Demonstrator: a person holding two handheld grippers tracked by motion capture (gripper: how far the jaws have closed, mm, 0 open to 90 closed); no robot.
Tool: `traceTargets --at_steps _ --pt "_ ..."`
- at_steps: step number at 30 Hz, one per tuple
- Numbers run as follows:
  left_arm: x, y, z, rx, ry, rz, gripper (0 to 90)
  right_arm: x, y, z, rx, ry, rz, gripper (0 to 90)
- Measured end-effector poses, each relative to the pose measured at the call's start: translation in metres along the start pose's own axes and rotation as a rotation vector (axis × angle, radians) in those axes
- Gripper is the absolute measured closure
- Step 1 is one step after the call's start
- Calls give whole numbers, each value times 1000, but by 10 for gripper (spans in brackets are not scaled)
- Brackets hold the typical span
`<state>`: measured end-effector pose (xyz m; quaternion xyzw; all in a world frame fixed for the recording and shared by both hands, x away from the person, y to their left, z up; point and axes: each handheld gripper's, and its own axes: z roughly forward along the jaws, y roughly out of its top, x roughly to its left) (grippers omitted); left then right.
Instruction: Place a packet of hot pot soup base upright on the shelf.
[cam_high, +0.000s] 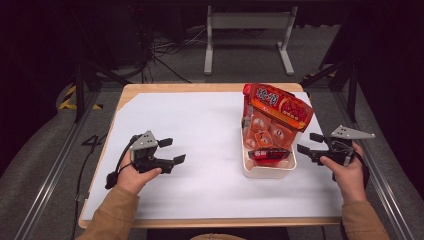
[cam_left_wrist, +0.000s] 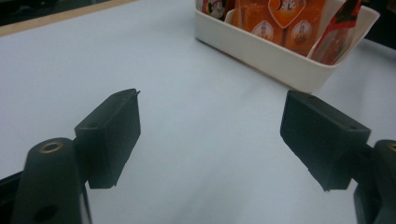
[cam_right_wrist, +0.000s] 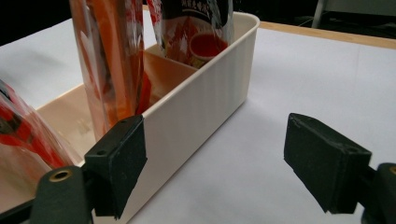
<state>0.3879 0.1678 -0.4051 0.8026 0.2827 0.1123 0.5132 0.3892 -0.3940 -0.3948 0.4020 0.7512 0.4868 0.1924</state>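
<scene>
Looking along the right claw (cam_right_wrist: 212, 161), ribbing showed on the white bin (cam_right_wrist: 205, 93). It held snack packets (cam_high: 277, 107). Both claws gaped, left claw (cam_high: 172, 150) included.

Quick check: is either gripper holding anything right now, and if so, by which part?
Nothing is held. The left gripper is open over the bare white table cover; the right gripper is open beside the cream plastic bin of red and orange snack packets, jaws empty.

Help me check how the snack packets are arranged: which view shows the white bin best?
The high view: it shows the whole white bin from above, packets standing inside. The left gripper view shows one end of the bin from afar; the right gripper view shows its ribbed side wall close up.
</scene>
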Motion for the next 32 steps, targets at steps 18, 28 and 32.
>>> traceTargets --at_steps 18,28,32 --pt "3 -31 20 96 85 -35 177 -3 -18 16 40 -1 1 215" --pt "4 -33 22 106 69 -69 169 -1 -24 25 76 -5 -17 214" --pt "5 -33 20 117 88 -78 169 -2 -24 24 69 -8 -13 215"
